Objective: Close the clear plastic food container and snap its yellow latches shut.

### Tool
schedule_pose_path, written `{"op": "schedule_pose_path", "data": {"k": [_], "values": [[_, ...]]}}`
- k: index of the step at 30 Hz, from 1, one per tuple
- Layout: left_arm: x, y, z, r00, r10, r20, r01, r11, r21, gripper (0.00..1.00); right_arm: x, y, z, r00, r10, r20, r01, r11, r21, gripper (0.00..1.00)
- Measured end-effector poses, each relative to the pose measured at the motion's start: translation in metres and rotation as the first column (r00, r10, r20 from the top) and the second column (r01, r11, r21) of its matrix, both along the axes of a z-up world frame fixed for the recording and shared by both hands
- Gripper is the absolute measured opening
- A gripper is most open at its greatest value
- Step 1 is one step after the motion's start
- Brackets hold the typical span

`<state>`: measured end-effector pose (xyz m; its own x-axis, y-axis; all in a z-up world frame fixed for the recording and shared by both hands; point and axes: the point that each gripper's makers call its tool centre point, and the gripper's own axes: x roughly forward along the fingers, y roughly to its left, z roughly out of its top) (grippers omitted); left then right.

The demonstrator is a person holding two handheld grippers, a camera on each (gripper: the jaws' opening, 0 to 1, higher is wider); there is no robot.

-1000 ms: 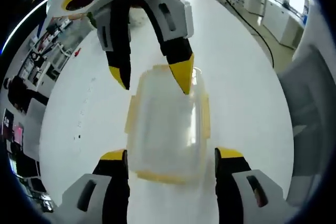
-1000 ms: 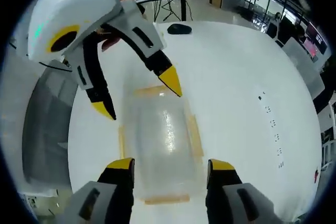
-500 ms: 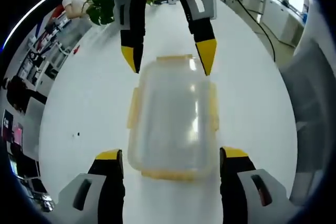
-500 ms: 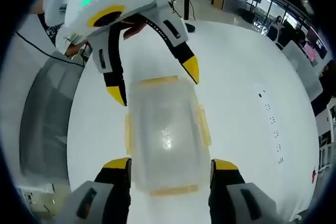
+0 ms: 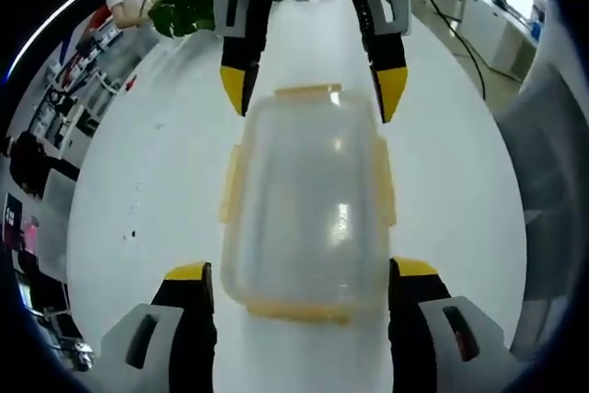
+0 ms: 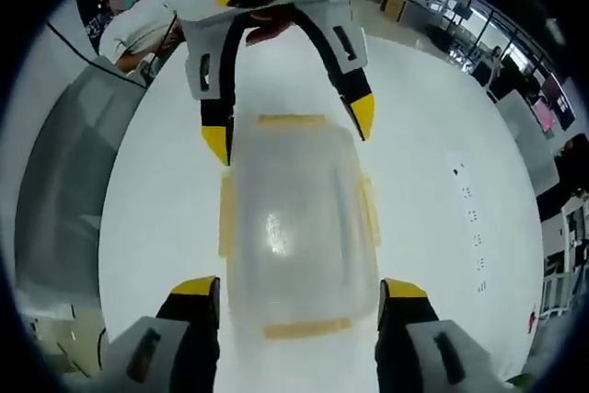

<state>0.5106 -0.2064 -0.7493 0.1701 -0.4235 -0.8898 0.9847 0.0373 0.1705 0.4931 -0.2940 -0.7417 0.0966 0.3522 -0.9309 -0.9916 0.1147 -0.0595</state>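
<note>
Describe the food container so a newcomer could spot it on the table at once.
On the white table, look between the two grippers facing each other: left gripper near one short end, right gripper near the other, both open. The clear plastic food container lies there, lid on. Yellow latches on all four sides mark it out against the plain white surface.

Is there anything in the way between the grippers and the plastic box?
Nothing visible. The clear container sits on the white table with the left gripper at one end and the right gripper at the other, both open.
</note>
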Motion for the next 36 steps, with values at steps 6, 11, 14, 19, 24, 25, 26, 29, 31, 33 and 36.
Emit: {"op": "schedule_pose_path", "data": {"k": [6, 11, 14, 19, 24, 25, 26, 29, 31, 33, 36], "values": [[-0.001, -0.003, -0.008, 1.0, -0.008, -0.008, 0.008, 1.0, 0.016, 0.75, 0.001, -0.003, -0.006, 0.999, 0.022, 0.037, -0.022, 1.0, -0.018, 0.7], [0.0, -0.002, -0.01, 1.0, -0.019, 0.008, 0.018, 0.999, 0.038, 0.76, 0.004, -0.002, -0.006, 0.998, 0.021, 0.056, -0.02, 1.0, -0.018, 0.68], [0.0, -0.002, -0.009, 1.0, -0.016, 0.008, 0.016, 0.999, 0.036, 0.76, 0.005, -0.002, -0.006, 0.998, 0.022, 0.057, -0.021, 1.0, -0.017, 0.68], [0.0, -0.002, -0.01, 1.0, -0.014, 0.009, 0.014, 0.999, 0.031, 0.76, 0.005, -0.002, -0.006, 0.998, 0.021, 0.057, -0.02, 1.0, -0.015, 0.68], [0.0, -0.001, -0.01, 1.0, -0.013, 0.01, 0.013, 0.999, 0.03, 0.76, 0.005, 0.0, -0.006, 0.998, 0.011, 0.059, -0.01, 1.0, -0.007, 0.68], [0.0, -0.001, -0.009, 1.0, -0.014, 0.01, 0.014, 0.999, 0.03, 0.76, 0.004, 0.0, -0.006, 0.998, 0.01, 0.059, -0.01, 1.0, -0.007, 0.68], [-0.001, -0.001, -0.009, 1.0, -0.015, 0.01, 0.014, 0.999, 0.03, 0.76, 0.004, 0.001, -0.006, 0.998, 0.01, 0.058, -0.01, 1.0, -0.006, 0.68], [-0.001, 0.002, -0.01, 1.0, -0.015, 0.01, 0.014, 0.999, 0.033, 0.76, 0.004, 0.004, -0.006, 0.998, 0.013, 0.058, -0.012, 1.0, -0.006, 0.68], [-0.002, 0.003, -0.01, 1.0, -0.014, 0.01, 0.014, 0.999, 0.033, 0.76, 0.003, 0.006, -0.005, 0.998, 0.016, 0.058, -0.015, 1.0, -0.006, 0.68], [-0.003, 0.006, -0.009, 1.0, -0.015, 0.01, 0.014, 0.999, 0.035, 0.76, 0.002, 0.01, -0.005, 0.998, 0.018, 0.057, -0.018, 1.0, -0.004, 0.67], [-0.003, 0.012, -0.009, 1.0, -0.009, 0.011, 0.009, 0.999, 0.035, 0.76, 0.001, 0.015, -0.005, 0.998, 0.019, 0.057, -0.019, 1.0, -0.002, 0.67]]}}
